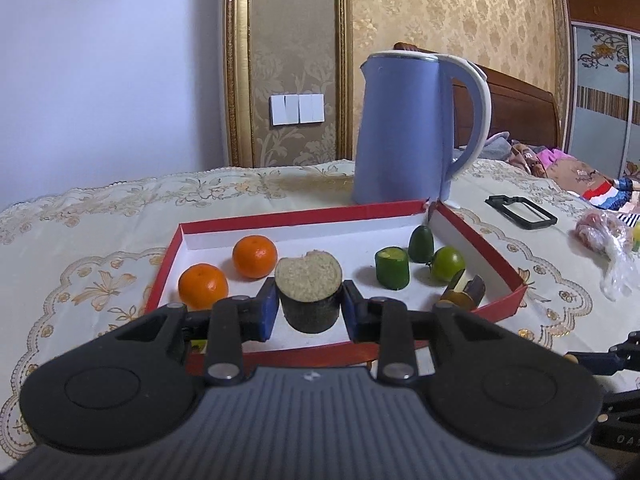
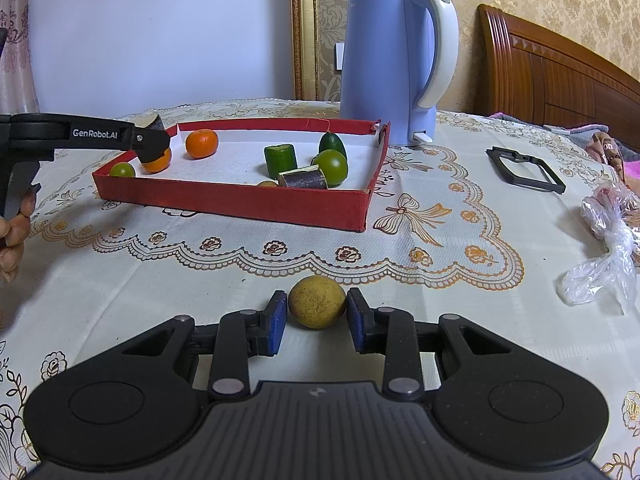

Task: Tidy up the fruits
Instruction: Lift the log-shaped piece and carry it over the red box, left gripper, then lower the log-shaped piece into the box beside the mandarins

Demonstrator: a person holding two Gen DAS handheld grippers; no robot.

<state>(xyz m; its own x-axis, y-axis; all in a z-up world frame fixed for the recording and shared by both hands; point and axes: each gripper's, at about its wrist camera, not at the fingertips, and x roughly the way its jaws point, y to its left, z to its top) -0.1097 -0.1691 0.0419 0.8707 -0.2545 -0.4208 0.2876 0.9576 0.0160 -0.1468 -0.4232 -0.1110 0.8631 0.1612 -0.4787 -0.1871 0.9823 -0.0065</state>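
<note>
Your left tool [image 1: 310,308] is clamped on a dark-skinned cut chunk [image 1: 310,290] with a pale fibrous face, held above the near left part of the red tray [image 1: 476,236]. The pads grip only the lower sides, so if you tilt or jerk, the chunk can twist out and land on the two oranges [image 1: 203,285] right beside it. From the right view it hangs over the tray's near left corner: let go too early and it may clip the wall and roll onto the desk [image 2: 160,272]. Middle of the tray is bare; the green pieces [image 1: 392,272] and another dark chunk [image 2: 304,178] crowd the right end, so dropping there risks knocking them together. The kettle [image 1: 400,128] stands just behind the tray's far corner; a wide swing could hit it. Your right tool [image 2: 316,314] is closed on a yellowish round fruit [image 2: 317,302] low over the desk, outside the tray. The skin looks smooth and round, contact is narrow, so a quick lift may squirt it forward toward the tray wall. The plastic bag [image 2: 608,256] at far right is well apart.
</note>
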